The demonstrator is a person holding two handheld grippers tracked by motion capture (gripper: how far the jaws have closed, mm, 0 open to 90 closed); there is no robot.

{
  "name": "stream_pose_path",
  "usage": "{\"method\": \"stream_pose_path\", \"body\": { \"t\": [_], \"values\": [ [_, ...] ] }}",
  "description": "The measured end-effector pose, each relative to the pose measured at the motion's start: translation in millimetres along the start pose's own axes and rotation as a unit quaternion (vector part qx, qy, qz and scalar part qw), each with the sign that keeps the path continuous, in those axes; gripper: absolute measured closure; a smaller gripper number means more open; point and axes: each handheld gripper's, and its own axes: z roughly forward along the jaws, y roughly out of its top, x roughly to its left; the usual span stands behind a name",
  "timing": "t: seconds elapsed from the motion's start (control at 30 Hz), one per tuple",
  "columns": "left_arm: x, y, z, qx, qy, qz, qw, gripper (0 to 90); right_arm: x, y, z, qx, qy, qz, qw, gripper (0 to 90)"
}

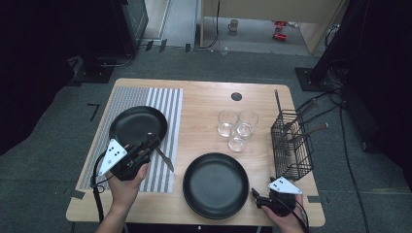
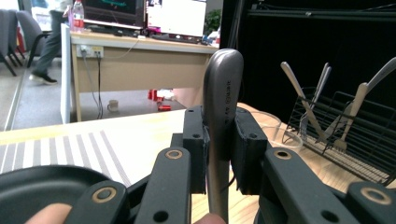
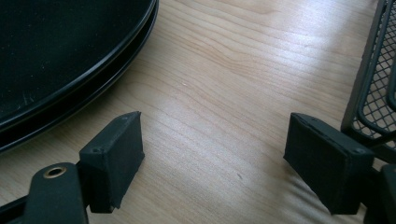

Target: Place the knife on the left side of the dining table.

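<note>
The left tool (image 1: 145, 144) clamps a knife (image 2: 221, 121) over the striped mat (image 1: 163, 121); tilted, it could slip. The right tool (image 3: 215, 156) gapes wide, empty.

On the table (image 1: 204, 97): placemat (image 1: 165, 97) at the left, one plate (image 1: 137, 124) on it, knife (image 1: 164, 158) over the mat's right part just beside that plate, held by the left gripper (image 1: 145, 145). Second plate (image 1: 215, 185) at the near middle, right of the mat. Behind it, three glasses (image 1: 237, 127) clustered, touching. At the right edge, wire basket (image 1: 290, 145) with cutlery (image 1: 311, 131) standing in it. Near right corner, between second plate and basket: right gripper (image 1: 255, 196), fingers (image 3: 112, 158) wide apart over bare table.
</note>
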Motion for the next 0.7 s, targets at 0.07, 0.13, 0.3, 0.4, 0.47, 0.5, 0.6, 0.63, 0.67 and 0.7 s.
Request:
{"method": "stream_pose_path", "body": {
  "t": [0.07,0.13,0.3,0.4,0.47,0.5,0.6,0.63,0.67,0.7],
  "values": [
    [3.9,-0.8,-1.8,-0.002,0.003,-0.009,1.0,79.3,0.1,-0.1,0.0,-0.001,-0.001,-0.001,1.0,19.6],
    [8.4,-1.2,-4.2,0.0,0.003,-0.016,0.9999,79.4,0.2,-0.1,-0.3,-0.001,-0.001,-0.002,1.0,19.8],
    [17.0,-1.2,-11.0,0.008,-0.004,-0.03,0.9995,79.0,-0.1,-0.1,-0.3,0.001,0.003,0.0,1.0,19.9],
    [23.2,-3.8,-18.9,0.009,-0.003,-0.046,0.9989,78.7,0.0,-0.1,-0.3,-0.001,0.002,-0.002,1.0,20.0],
    [30.3,-7.2,-26.3,0.009,-0.001,-0.069,0.9976,78.4,0.1,-0.1,-0.3,-0.001,0.001,-0.003,1.0,20.0],
    [34.5,-9.3,-30.2,0.01,0.0,-0.08,0.9967,78.3,0.2,-0.1,-0.3,-0.001,0.001,-0.003,1.0,20.0],
    [46.2,-18.7,-43.9,0.007,0.004,-0.113,0.9935,77.6,0.1,-0.1,-0.3,-0.001,0.002,-0.003,1.0,20.1],
    [50.0,-22.2,-48.3,0.007,0.008,-0.123,0.9924,77.2,0.0,-0.1,-0.3,-0.001,0.002,-0.003,1.0,20.1],
    [54.1,-25.5,-52.7,0.009,0.01,-0.133,0.991,76.7,0.0,-0.1,-0.2,-0.001,0.002,-0.002,1.0,20.1],
    [58.4,-28.9,-57.3,0.011,0.01,-0.143,0.9896,76.3,0.1,-0.1,-0.3,-0.001,0.002,-0.003,1.0,20.2]
  ]
}}
